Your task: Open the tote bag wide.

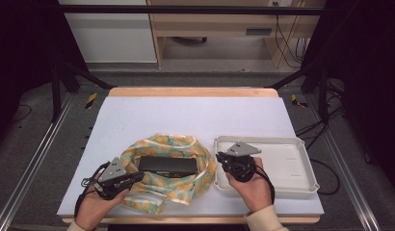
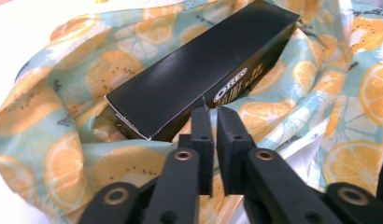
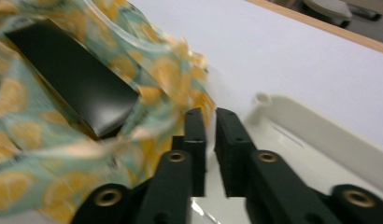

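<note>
A long black box (image 1: 167, 166) lies in the hollow of a crumpled cloth (image 1: 157, 192) printed with orange slices on pale green. In the left gripper view the box (image 2: 199, 70) shows white lettering on its side, and the cloth (image 2: 105, 70) bunches around it. My left gripper (image 1: 138, 177) hovers at the cloth's left edge and points at the box; its jaws (image 2: 215, 112) stand a narrow slit apart with nothing between them. My right gripper (image 1: 218, 158) is between the cloth and a white tray (image 1: 282, 159). Its jaws (image 3: 209, 114) are slightly parted and empty, near the cloth's edge (image 3: 21, 135).
The white tray (image 3: 320, 135) sits on the right half of the white table cover (image 1: 186, 115), its rim right beside the cloth. A wooden table edge (image 1: 190, 91) runs along the far side. Dark frame rails flank the table.
</note>
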Tool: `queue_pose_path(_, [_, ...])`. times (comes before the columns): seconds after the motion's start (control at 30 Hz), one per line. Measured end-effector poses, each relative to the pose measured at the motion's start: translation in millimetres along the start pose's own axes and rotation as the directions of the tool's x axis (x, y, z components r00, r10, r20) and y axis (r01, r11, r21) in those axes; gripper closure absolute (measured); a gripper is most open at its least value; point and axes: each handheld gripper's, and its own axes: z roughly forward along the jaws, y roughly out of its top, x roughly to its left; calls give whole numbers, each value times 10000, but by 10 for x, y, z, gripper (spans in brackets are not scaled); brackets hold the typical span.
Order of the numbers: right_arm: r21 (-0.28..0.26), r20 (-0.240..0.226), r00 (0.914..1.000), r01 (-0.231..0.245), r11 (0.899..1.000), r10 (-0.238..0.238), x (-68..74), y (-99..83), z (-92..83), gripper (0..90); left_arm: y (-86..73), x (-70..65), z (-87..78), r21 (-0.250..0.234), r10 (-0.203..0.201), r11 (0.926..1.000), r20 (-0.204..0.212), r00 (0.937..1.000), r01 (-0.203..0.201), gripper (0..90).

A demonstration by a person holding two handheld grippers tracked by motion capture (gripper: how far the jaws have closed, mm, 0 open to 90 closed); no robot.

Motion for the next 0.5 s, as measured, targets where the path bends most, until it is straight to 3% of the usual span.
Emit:
queue_pose_path(0.13, [25, 507, 9975, -497, 9988, 496, -29, -146, -77, 468, 74, 30, -12, -40, 410, 9991, -47, 9991, -410, 718])
queue_pose_path(0.2, [-21, 632, 9959, -640, 9979, 640, -30, -180, -131, 370, 138, 71, -26, -99, 686, 9976, -289, 9972, -690, 576])
queue_pose_path(0.27, [-283, 888, 9937, -662, 9974, 685, -46, -200, -194, 275, 199, 121, -32, -43, 805, 9967, -220, 9965, -806, 414])
queue_pose_path(0.37, [-434, 1088, 9898, -875, 9952, 918, -97, -223, -240, 185, 307, 192, -35, 212, 1020, 9946, -339, 9942, -1013, 311])
queue_pose_path(0.5, [-618, 1087, 9849, -1288, 9897, 1350, -124, -265, -268, 110, 465, 259, -33, 561, 1415, 9885, -128, 9899, -1406, 221])
